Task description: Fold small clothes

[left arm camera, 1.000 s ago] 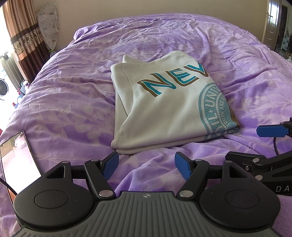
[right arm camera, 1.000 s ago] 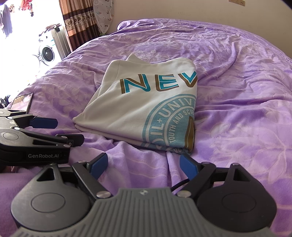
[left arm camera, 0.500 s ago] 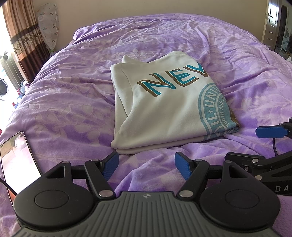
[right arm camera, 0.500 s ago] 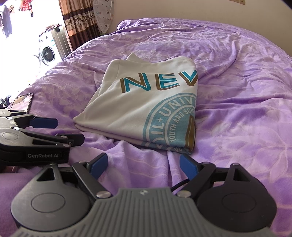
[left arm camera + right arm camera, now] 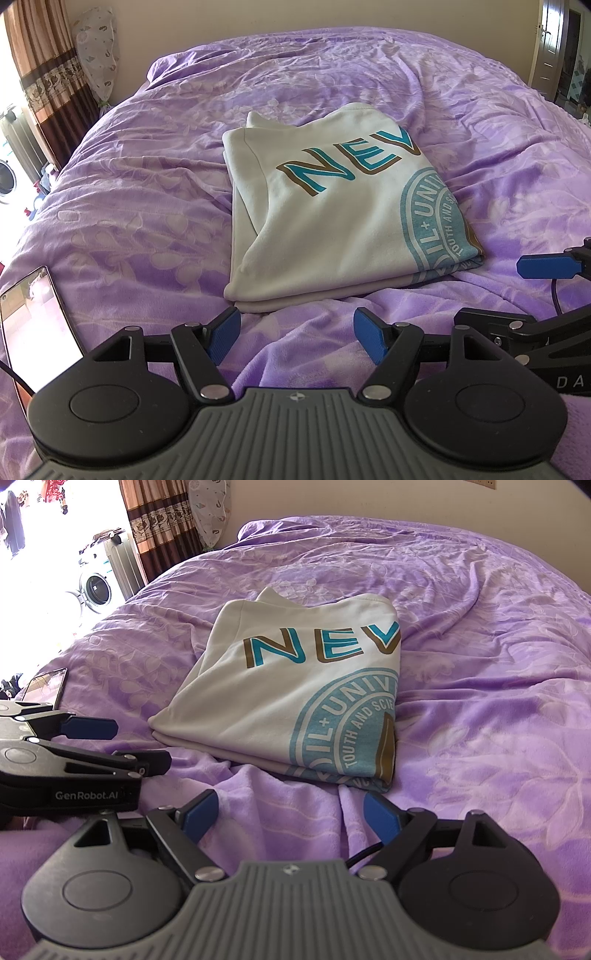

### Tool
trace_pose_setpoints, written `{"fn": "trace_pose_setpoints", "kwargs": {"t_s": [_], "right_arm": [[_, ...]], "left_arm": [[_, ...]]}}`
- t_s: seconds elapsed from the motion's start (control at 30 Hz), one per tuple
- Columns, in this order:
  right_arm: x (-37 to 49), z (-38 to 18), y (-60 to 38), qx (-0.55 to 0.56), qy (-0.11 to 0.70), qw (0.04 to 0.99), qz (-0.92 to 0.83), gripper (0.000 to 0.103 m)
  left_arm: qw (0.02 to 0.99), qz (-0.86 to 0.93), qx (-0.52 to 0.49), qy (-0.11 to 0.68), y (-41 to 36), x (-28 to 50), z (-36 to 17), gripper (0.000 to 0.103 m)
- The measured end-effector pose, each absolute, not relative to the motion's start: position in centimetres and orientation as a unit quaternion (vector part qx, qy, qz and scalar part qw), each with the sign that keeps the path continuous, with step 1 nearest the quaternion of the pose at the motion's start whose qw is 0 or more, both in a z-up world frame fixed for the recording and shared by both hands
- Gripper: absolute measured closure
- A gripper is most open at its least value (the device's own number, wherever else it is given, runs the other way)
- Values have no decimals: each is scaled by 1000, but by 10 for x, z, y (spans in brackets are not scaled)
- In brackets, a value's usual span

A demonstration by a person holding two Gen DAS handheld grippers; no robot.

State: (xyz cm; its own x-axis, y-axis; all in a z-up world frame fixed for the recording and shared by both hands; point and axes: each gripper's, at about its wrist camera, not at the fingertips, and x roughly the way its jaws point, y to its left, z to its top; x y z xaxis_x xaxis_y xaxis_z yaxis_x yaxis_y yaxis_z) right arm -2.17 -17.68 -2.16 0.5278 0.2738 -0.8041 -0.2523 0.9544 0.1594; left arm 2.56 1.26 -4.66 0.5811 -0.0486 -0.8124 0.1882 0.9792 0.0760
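Near the middle of the bed [image 5: 155,206] the cream shirt [image 5: 332,229] lies folded, both the left hand-held gripper [image 5: 295,332] and right hand-held gripper [image 5: 291,814] spread empty short of it, so folding looks finished, and only squaring edges or withdrawing seems left.

Left tool [image 5: 295,334] and right tool [image 5: 290,818] sit low, side by side, fingers spread, gripping nothing.
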Motion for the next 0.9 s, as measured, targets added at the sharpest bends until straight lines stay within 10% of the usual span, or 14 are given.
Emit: {"fn": "trace_pose_setpoints", "kwargs": {"t_s": [0.9], "right_arm": [[-22, -22, -177, 12, 462, 874, 151, 21]], "left_arm": [[893, -97, 65, 435, 9, 20, -43, 26]]}}
